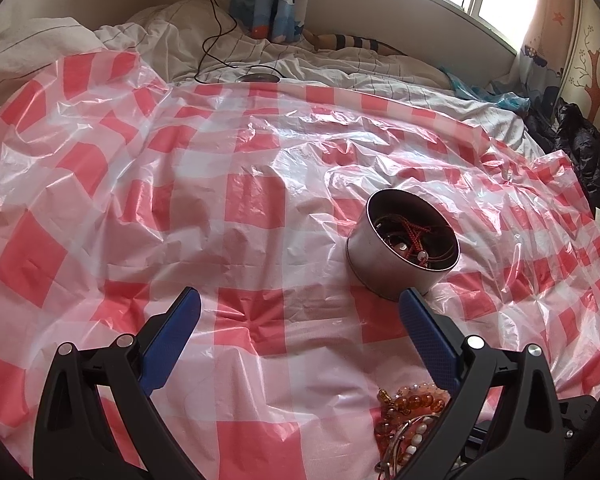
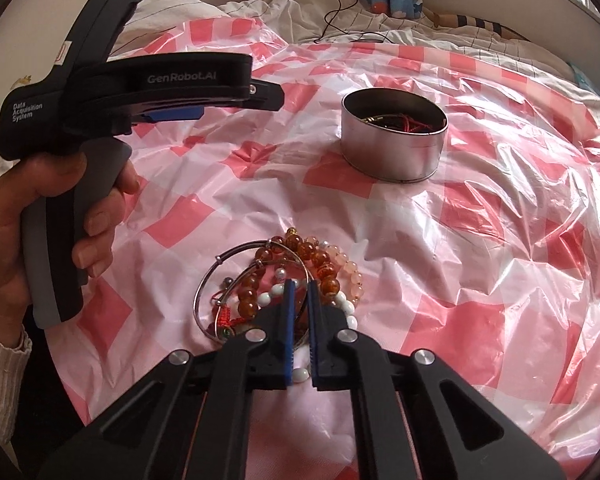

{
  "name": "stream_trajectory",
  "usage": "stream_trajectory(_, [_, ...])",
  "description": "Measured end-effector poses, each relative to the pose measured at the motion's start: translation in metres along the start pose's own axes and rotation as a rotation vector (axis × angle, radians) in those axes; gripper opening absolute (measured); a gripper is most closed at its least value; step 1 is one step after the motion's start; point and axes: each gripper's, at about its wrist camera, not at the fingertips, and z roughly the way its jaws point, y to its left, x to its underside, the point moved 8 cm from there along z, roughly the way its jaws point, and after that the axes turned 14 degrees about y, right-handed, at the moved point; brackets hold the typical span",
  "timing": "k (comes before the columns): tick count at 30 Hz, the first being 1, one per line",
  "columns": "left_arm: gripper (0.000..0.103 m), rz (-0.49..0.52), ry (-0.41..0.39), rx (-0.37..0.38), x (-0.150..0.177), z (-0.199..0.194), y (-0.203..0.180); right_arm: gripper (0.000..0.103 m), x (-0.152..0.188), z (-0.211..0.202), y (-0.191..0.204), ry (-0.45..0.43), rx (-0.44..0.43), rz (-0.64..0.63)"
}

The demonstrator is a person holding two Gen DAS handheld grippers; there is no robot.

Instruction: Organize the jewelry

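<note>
The jewelry (image 2: 284, 280), a heap of amber, pink and white bead bracelets with a thin metal bangle (image 2: 220, 280) around part of it, lay on the red-and-white checked plastic sheet (image 2: 480, 260) directly under the tips of the right gripper (image 2: 300, 286). That gripper's blue fingers (image 2: 289, 320) were drawn close together with only a narrow slot between them, clenched over the heap; something of the pile seemed caught there, but which strand could not be made out. A round metal tin (image 2: 394, 138) stood farther off on the sheet, well apart from the heap, with red cord and dark pieces already inside.

The right wrist view showed the whole heap and also the left gripper from the side, gripped by a hand (image 2: 60, 220) with a cream knitted cuff at the wrist. The left wrist view showed instead that the left gripper (image 1: 300, 300) was released, its blue fingers (image 1: 172, 340) spread wide over bare sheet, the tin (image 1: 400, 248) just beyond its right finger. From there the tin's inside was plainer: red braided cord and a few beads.

In that left view the heap (image 1: 412, 408) was cut off by the gripper's right arm and the picture's lower edge. Rumpled white bedding (image 1: 160, 32) and a black cable (image 1: 216, 20) lay behind the sheet.
</note>
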Motion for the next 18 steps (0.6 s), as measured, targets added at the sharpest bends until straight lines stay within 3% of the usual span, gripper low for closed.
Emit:
stream_trajectory(5, [0.095, -0.003, -0.002, 0.006, -0.001, -0.003, 0.002, 0.0, -0.004, -0.02, -0.006, -0.052, -0.052, 0.023])
stream_trajectory(10, [0.095, 0.053, 0.039, 0.023, 0.008, -0.001, -0.003, 0.0, -0.003, -0.038, -0.039, -0.055, -0.021, 0.063])
stream_trajectory(14, [0.095, 0.077, 0.051, -0.005, 0.013, 0.002, -0.002, 0.001, 0.005, -0.041, -0.034, -0.038, -0.152, 0.087])
stream_trajectory(15, [0.095, 0.075, 0.053, -0.004, 0.014, 0.003, -0.001, 0.014, 0.007, -0.04, -0.028, -0.032, -0.16, 0.084])
stream_trajectory(16, [0.095, 0.071, 0.055, -0.003, 0.014, 0.003, 0.0, 0.05, 0.008, -0.038, -0.023, -0.025, -0.151, 0.081])
stream_trajectory(17, [0.095, 0.068, 0.057, -0.003, 0.014, 0.004, 0.001, 0.063, 0.009, -0.039, -0.019, -0.04, -0.116, 0.07])
stream_trajectory(18, [0.095, 0.066, 0.058, -0.003, 0.014, 0.004, 0.002, 0.065, 0.009, -0.04, -0.014, -0.064, -0.065, 0.044])
